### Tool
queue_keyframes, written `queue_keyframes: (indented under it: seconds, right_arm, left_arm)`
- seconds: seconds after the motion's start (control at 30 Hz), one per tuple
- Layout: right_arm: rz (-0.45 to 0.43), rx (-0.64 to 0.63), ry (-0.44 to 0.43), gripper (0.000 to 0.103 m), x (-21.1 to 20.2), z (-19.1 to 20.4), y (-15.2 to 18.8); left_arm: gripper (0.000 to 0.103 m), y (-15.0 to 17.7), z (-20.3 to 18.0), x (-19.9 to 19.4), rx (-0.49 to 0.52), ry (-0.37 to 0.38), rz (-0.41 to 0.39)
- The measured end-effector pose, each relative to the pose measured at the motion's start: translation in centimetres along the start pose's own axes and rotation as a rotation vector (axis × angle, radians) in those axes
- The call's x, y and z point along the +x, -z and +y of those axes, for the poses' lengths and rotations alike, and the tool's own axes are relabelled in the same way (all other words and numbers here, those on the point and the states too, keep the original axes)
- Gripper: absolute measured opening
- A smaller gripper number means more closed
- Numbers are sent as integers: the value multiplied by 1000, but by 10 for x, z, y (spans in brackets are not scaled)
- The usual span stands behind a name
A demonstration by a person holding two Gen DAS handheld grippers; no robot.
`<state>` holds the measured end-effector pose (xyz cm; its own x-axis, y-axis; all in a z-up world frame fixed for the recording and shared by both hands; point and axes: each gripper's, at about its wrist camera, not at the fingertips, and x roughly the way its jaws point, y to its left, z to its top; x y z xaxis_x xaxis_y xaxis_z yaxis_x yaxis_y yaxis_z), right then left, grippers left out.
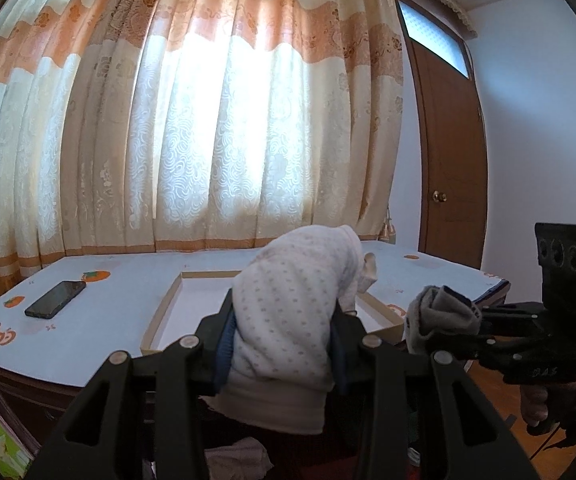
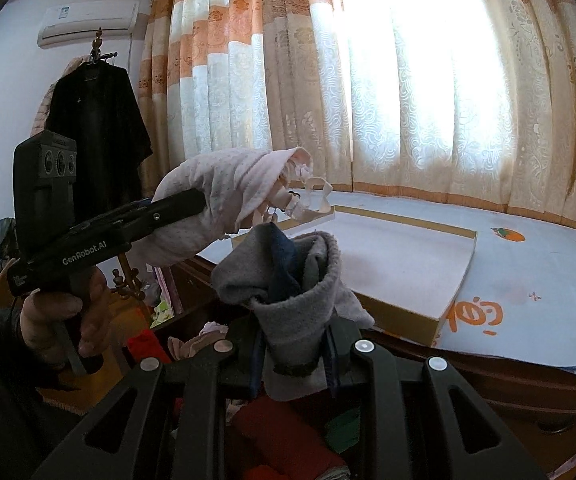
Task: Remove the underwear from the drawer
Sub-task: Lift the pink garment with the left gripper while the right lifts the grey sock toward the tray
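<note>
Left gripper pinching soft, light pink underwear, right gripper pinching limp grey underwear; bunched folds grip best.

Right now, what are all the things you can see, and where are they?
Dotted garment: one, pale pink, clamped in left hand-held gripper.
Grey garment: one, grey with navy, clamped in right hand-held gripper.
Shallow box: one, tan-rimmed, on table.
Phone: one, black, on table, left of box.
Table cover: one, white, orange prints.
Curtains: cream and orange, behind table.
Door: one, brown, right.
Left hand-held gripper: black.
Right hand-held gripper: black.
</note>
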<state>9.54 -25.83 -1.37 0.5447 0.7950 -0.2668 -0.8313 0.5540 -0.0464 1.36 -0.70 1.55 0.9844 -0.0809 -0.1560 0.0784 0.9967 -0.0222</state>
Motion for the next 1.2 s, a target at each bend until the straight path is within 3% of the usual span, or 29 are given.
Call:
queue_keyframes:
  seconds: [0.83, 1.2]
  right_arm:
    - [68, 135, 14, 26, 29, -55, -50]
    - [89, 134, 49, 26, 48, -78, -72]
  left_arm:
    - [38, -37, -3, 70, 13, -28, 88]
    - [38, -56, -7, 111, 20, -45, 136]
